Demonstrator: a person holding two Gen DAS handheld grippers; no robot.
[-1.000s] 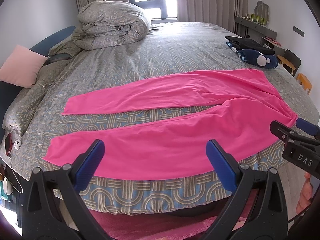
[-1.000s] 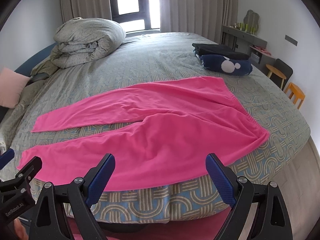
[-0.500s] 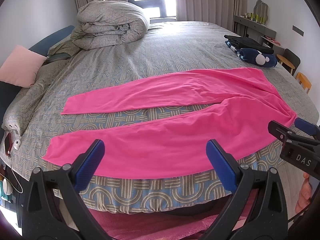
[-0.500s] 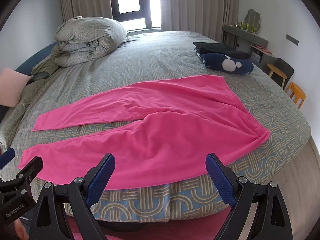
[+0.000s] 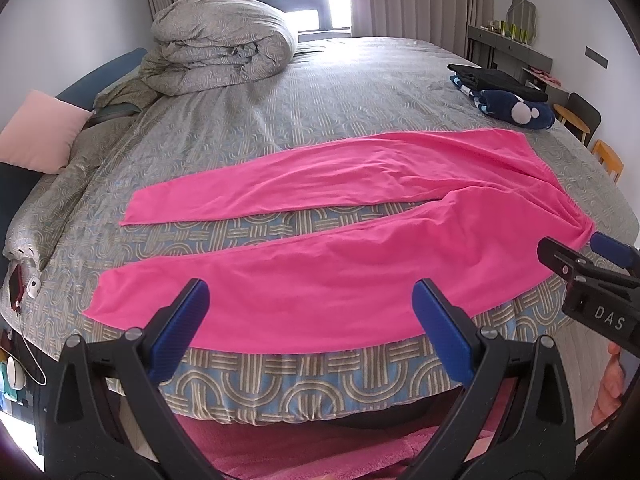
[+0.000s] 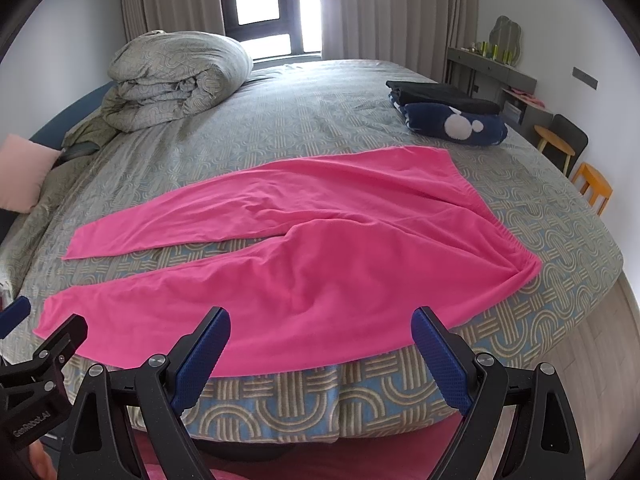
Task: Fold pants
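At the near edge of the bed, I hold both tools off the fabric: the left gripper (image 5: 306, 322), black-framed with blue ribbed pads, has its jaws spread wide and nothing between them, and the right gripper (image 6: 320, 346) is likewise agape and empty. Each hangs just short of the mattress edge, apart from the cloth.

Beyond the pads lie the bright pink knit pants (image 5: 340, 248), spread flat on the grey bedspread with a looping arc pattern (image 5: 320, 92). The waistband points to my right and the two legs run out to my left, splayed apart with a strip of bedspread showing between them. The nearer leg lies along the bed's near edge and drapes slightly over it; the farther leg sits further in.

I judge the cloth light, soft and limp, with a little stretch. It should sag and drag when lifted from one point, so a pinch at two places suits it better. I reckon the nearer leg's cuff for my left tool and the near waistband corner (image 6: 528, 270), bunched into a small pucker, for my right. The knit may cling to the bedspread, so lifting clear before carrying seems wise.
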